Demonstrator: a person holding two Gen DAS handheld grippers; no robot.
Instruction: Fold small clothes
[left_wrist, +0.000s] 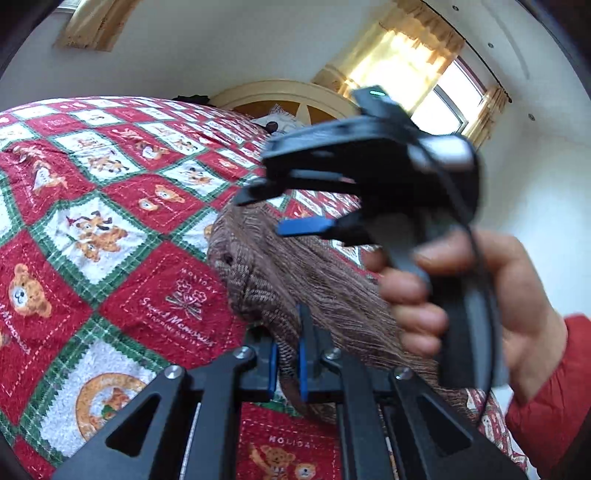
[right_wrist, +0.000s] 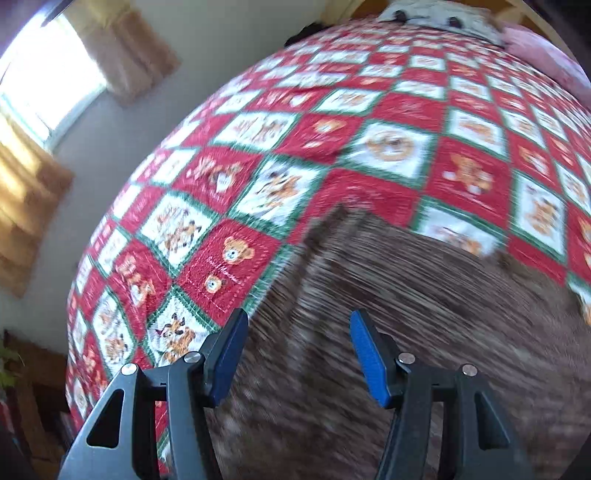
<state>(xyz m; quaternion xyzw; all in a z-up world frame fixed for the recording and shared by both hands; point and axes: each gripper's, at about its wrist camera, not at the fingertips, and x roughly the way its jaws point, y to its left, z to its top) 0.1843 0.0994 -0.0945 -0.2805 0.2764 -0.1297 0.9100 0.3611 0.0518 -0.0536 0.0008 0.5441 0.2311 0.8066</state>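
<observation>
Brown knit garment (left_wrist: 280, 288) — left gripper (left_wrist: 288, 363) clamped on its edge, right gripper (right_wrist: 299, 354) apart, empty; keep your pinch firm, regrip the far corner squarely

Left tool (left_wrist: 287, 363) clamped tight, right tool (right_wrist: 299, 354) agape, pads apart.
</observation>
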